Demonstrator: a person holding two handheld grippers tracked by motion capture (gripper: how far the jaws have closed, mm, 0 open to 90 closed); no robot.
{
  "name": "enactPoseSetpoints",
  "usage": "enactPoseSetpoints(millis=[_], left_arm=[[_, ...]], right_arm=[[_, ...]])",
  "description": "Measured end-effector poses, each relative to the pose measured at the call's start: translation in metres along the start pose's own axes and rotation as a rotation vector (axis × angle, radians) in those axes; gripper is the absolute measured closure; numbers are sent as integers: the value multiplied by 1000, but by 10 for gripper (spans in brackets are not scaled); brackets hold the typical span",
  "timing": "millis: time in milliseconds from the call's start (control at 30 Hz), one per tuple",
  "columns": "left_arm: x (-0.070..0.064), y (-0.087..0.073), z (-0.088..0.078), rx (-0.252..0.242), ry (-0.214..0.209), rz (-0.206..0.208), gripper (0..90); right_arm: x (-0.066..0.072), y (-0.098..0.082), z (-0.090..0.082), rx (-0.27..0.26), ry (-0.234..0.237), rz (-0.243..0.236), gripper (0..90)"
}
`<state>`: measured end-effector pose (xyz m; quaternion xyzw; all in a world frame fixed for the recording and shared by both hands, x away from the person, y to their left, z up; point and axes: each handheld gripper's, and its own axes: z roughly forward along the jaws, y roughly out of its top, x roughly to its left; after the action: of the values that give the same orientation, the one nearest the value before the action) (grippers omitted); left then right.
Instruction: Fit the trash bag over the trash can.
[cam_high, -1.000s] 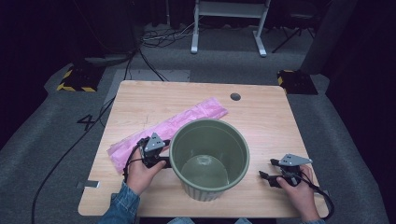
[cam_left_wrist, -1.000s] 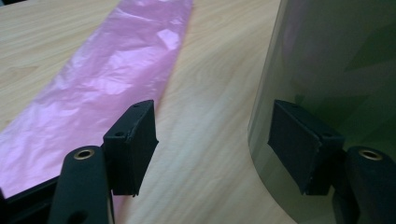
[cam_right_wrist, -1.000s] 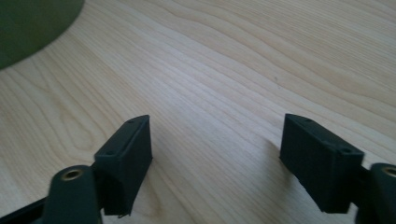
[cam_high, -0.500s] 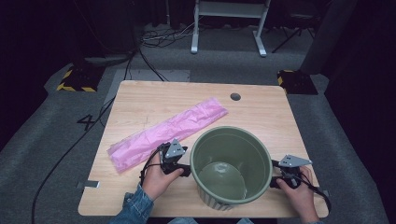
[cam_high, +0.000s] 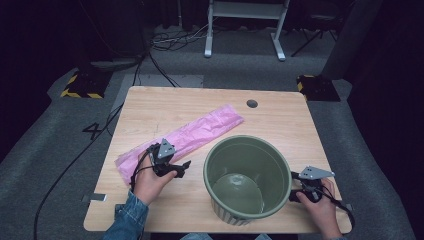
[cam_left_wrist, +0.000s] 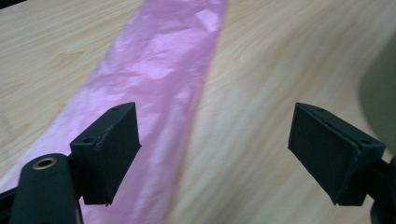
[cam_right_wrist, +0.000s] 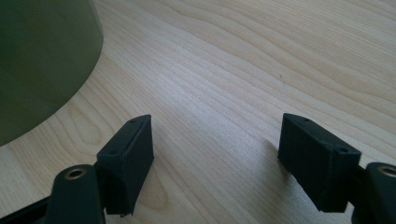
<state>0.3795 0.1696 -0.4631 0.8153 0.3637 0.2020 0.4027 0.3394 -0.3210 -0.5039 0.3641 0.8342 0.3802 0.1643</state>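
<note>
- the green bin (cam_high: 247, 180) stands upright on the surface (cam_high: 165, 102), its near wall hiding the surface right behind it.
- in your left tongs' view the bin is a blurred edge.
- your left tongs (cam_high: 186, 165), just left of the bin, have just been opening and stand spread over the pink bag (cam_high: 185, 140), empty.
- your right tongs (cam_high: 295, 186), just right of the bin, are spread, empty.
- since before, the bin has slid right.

the left gripper (cam_high: 184, 167) let go of the green bin (cam_high: 247, 180), its jaws just opening, and drew left toward the pink bag (cam_high: 182, 141); the bin had slid right.
</note>
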Motion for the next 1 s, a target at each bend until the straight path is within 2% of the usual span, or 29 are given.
enactPoseSetpoints(millis=[200, 267, 433, 533, 600, 667, 700, 800, 900, 1000], left_arm=[[30, -9, 10, 16, 30, -15, 171], [31, -10, 13, 17, 26, -19, 171], [34, -18, 28, 58, 1, -19, 171], [36, -18, 35, 80, 4, -20, 174], [40, -19, 42, 105, 18, -38, 192], [41, -19, 44, 108, 25, -50, 199], [44, -18, 46, 123, 28, -79, 207], [46, -18, 46, 111, 27, -84, 306], [49, -17, 44, 103, 19, -84, 549], [51, -17, 43, 103, 19, -75, 744]], right_arm=[[0, 0, 0, 0, 0, 0, 267], [0, 0, 0, 0, 0, 0, 267], [0, 0, 0, 0, 0, 0, 267], [0, 0, 0, 1, 0, 1, 267], [0, 0, 0, 0, 0, 0, 267], [0, 0, 0, 0, 0, 1, 267], [0, 0, 0, 0, 0, 0, 267], [0, 0, -1, 1, -1, 2, 267], [1, -1, -1, 2, -3, 4, 267], [1, -1, -1, 1, -1, 5, 267]])
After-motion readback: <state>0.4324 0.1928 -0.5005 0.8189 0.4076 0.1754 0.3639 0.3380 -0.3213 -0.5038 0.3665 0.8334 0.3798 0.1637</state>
